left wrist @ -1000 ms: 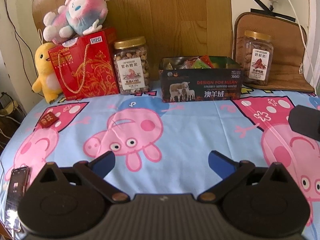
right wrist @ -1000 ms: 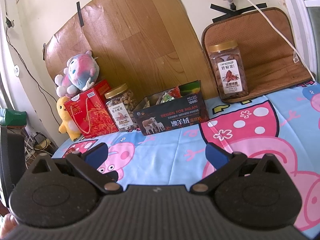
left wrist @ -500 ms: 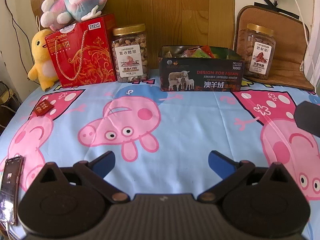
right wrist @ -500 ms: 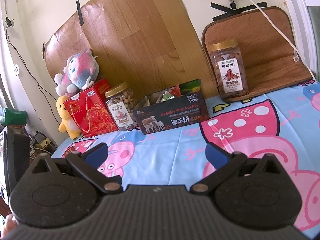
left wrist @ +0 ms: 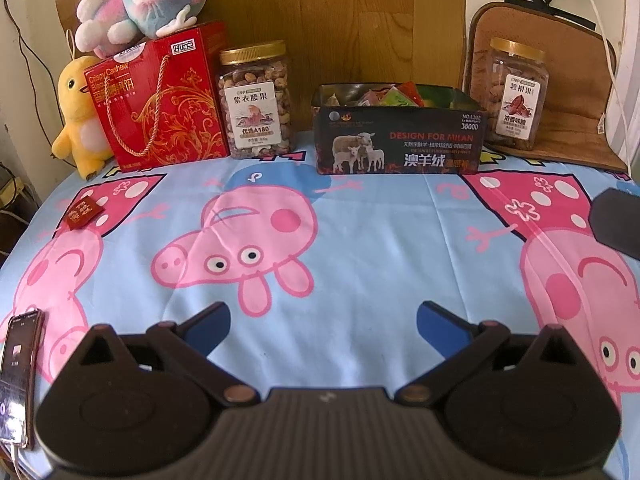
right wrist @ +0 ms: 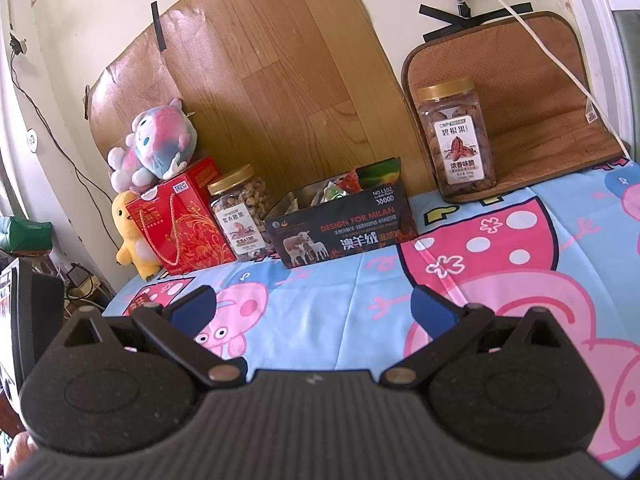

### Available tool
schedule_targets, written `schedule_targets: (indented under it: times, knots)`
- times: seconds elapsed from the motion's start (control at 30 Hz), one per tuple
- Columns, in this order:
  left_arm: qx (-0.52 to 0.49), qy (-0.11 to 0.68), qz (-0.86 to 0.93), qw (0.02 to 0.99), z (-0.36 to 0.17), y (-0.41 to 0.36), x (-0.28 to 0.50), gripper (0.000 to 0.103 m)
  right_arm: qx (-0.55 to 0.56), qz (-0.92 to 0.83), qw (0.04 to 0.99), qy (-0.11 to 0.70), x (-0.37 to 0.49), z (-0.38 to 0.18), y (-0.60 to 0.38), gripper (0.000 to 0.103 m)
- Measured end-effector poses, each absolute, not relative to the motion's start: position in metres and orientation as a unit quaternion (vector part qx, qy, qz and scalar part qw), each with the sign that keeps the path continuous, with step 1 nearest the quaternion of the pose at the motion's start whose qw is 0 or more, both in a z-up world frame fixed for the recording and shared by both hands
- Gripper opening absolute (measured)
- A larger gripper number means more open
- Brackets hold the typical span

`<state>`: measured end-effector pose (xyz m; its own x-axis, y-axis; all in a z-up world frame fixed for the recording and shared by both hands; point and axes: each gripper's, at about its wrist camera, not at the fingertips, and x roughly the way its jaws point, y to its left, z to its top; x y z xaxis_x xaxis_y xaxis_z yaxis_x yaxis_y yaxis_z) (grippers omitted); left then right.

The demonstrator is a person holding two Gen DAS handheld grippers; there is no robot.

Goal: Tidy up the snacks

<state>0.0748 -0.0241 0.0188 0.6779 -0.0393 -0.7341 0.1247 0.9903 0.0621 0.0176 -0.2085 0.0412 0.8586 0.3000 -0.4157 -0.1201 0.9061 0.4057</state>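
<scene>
A black open box [left wrist: 400,148] [right wrist: 340,232] holding several wrapped snacks stands at the back of the table. Left of it are a cashew jar [left wrist: 256,100] [right wrist: 240,216] and a red gift box [left wrist: 160,96] [right wrist: 180,220]. A pecan jar [left wrist: 516,96] [right wrist: 456,140] stands at the back right. One small red packet [left wrist: 84,213] [right wrist: 140,301] lies on the cloth at the left. My left gripper [left wrist: 322,326] hovers open over the near part of the table, with nothing between its fingers. My right gripper [right wrist: 312,306] is open too and holds nothing.
A pink plush [left wrist: 140,0] sits on the gift box, with a yellow duck plush [left wrist: 76,112] beside it. A phone [left wrist: 18,372] lies at the near left edge. The jar at the back right stands on a brown mat [left wrist: 568,80]. The cartoon tablecloth [left wrist: 360,240] covers the table.
The left wrist view has crept forward and dipped slightly, so the items at the back look larger. The right gripper has barely moved. Both stay open.
</scene>
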Motion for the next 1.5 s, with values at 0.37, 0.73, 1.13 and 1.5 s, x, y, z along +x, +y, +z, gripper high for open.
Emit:
schedule_targets:
  times: [0.37, 0.73, 1.13, 1.5]
  knots:
    - [0.057, 0.403, -0.045, 0.912, 0.0155, -0.0249, 0.0743, 0.103, 0.186, 0.112, 0.946, 0.242, 0.0175, 0.0404, -0.209, 0.103]
    - [0.057, 0.408, -0.046, 0.91, 0.0137, -0.0255, 0.0748, 0.103, 0.185, 0.111, 0.946, 0.242, 0.0157, 0.0345, -0.2098, 0.103]
    - [0.059, 0.409, -0.047, 0.91, 0.0136, -0.0266, 0.0749, 0.103, 0.185, 0.112, 0.946, 0.241, 0.0165, 0.0358, -0.2096, 0.103]
    - [0.053, 0.415, -0.052, 0.907, 0.0135, -0.0252, 0.0765, 0.103, 0.185, 0.111, 0.946, 0.241, 0.0163, 0.0368, -0.2094, 0.103]
